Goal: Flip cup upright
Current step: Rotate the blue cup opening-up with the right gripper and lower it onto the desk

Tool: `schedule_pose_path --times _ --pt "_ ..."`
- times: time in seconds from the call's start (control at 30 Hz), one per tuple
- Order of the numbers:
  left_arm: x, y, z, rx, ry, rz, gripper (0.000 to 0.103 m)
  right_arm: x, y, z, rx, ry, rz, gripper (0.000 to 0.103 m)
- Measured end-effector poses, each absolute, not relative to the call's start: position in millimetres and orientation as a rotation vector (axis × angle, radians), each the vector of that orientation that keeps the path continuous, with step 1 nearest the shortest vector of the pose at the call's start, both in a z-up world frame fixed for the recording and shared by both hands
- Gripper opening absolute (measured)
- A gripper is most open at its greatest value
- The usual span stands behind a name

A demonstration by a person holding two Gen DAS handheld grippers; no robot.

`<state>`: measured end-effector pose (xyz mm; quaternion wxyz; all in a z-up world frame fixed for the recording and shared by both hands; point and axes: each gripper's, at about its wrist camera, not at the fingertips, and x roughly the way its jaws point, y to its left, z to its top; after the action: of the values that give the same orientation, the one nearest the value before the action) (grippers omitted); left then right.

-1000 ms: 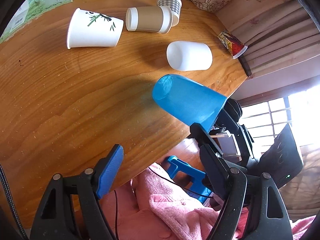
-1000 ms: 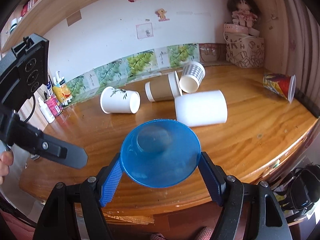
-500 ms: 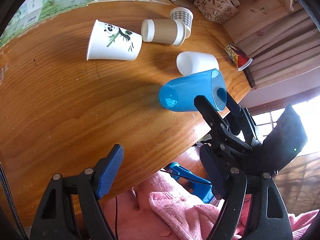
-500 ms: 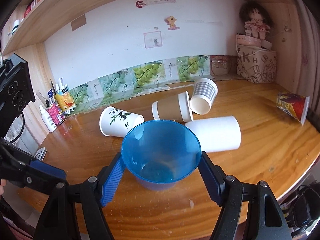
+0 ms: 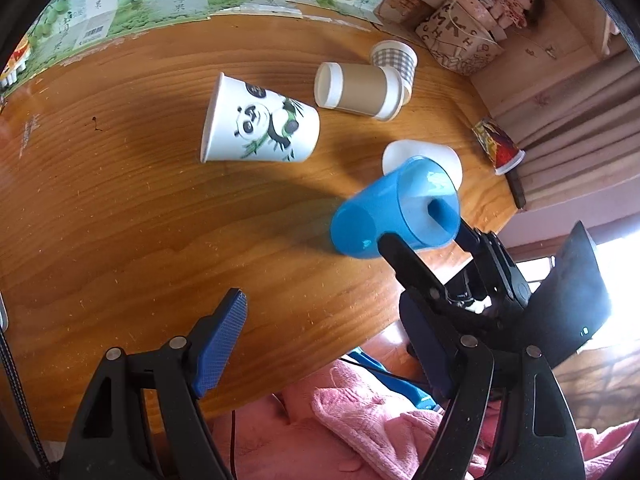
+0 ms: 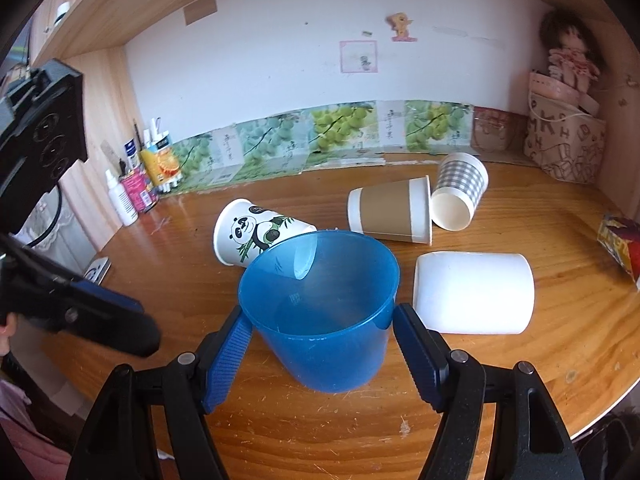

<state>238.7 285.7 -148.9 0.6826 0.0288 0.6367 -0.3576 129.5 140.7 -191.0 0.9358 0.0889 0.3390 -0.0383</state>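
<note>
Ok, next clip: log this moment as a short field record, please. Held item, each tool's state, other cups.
held item: blue cup, mouth up, slightly tilted
right tool: shut on blue cup
left tool: open, holding nothing
cup contact with table: cannot tell
lying on their sides: panda cup, brown-sleeved cup, checked cup, white cup, red patterned cup

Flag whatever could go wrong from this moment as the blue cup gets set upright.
1. The right gripper holds the blue cup tilted; whether its base touches the desk is unclear, so releasing now might tip it.
2. The plain white cup lies on its side close beside it; a sideways swing could send it rolling.
3. The cup sits near the desk's front edge, so a topple could carry it off.
</note>
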Motion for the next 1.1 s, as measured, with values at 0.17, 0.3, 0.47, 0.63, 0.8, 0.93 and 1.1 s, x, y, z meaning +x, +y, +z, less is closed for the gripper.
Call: schedule_pose_path --times 0.17,0.3,0.47,0.63,0.8,0.93,1.1 --pt "246 275 -145 0.022 1.397 -0.723 0.081 132 132 -189 0.184 0.761 0.052 0.082" --pt "247 270 -138 -0.036 1.346 -0.626 0.081 131 124 -186 0.181 0.822 0.185 0.083" --pt "245 262 -122 -0.141 1.265 -0.476 0.081 121 115 -172 0.042 0.887 0.378 0.084" --pt "227 251 -102 -0.224 1.165 -0.373 0.084 105 88 -149 -0.055 0.922 0.481 0.087" --pt "198 238 -76 -0.219 1.080 -0.355 0.086 91 55 -117 -0.051 0.934 0.469 0.095" --pt "178 226 -48 -0.153 1.014 -0.340 0.086 74 42 -82 -0.069 0.863 0.397 0.103" --pt "145 218 -9 -0.032 0.774 -0.169 0.102 60 35 -46 -0.036 0.810 0.328 0.103"
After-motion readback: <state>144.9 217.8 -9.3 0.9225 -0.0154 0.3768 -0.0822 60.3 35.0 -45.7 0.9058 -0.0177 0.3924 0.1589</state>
